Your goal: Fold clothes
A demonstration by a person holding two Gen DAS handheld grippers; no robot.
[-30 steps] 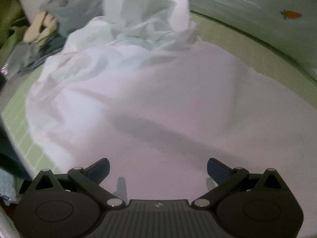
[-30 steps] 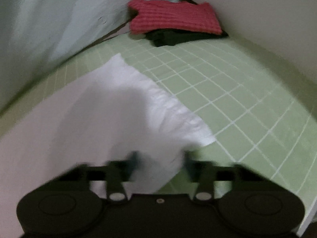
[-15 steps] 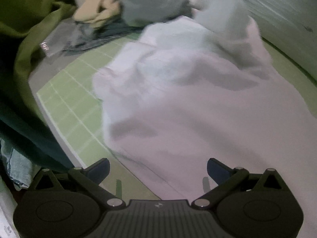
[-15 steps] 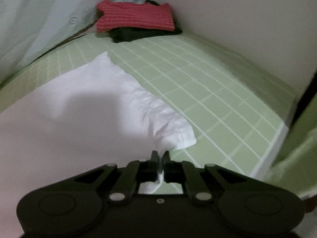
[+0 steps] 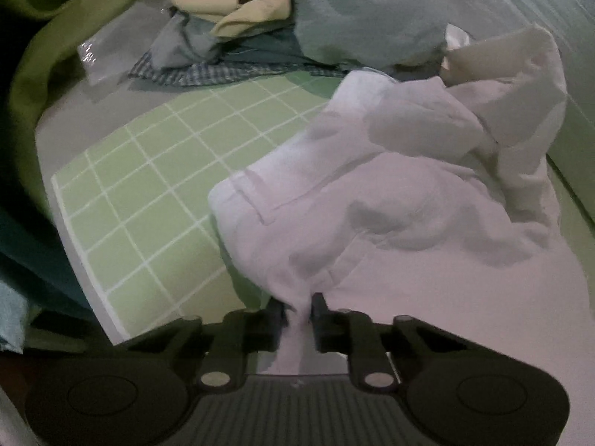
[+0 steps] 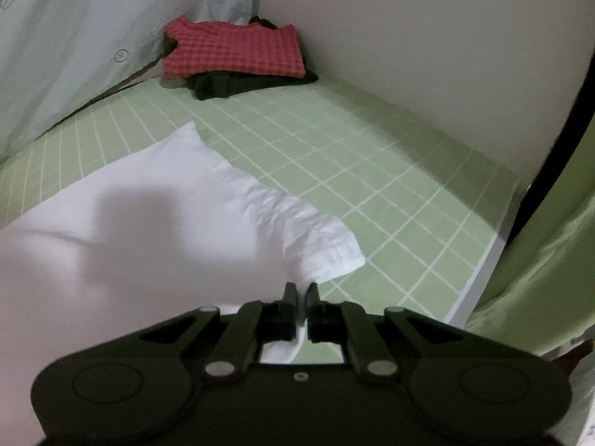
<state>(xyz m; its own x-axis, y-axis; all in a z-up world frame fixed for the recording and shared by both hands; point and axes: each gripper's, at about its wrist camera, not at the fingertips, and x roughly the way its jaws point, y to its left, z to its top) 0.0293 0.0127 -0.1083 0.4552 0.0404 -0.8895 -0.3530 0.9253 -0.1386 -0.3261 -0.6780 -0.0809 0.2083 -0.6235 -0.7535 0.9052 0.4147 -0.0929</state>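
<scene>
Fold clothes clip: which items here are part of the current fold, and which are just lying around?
In play: white garment, left gripper closing on it, right gripper shut on it.

Lying about: red checked garment, black garment, unfolded clothes pile, green grid mat.

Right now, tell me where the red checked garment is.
In the right wrist view, the red checked garment lies folded atop a dark garment in the far corner, beyond the white garment.

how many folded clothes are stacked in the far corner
2: a red checked garment lies on top of a dark garment, by the wall in the right wrist view. More may be hidden beneath.
</scene>
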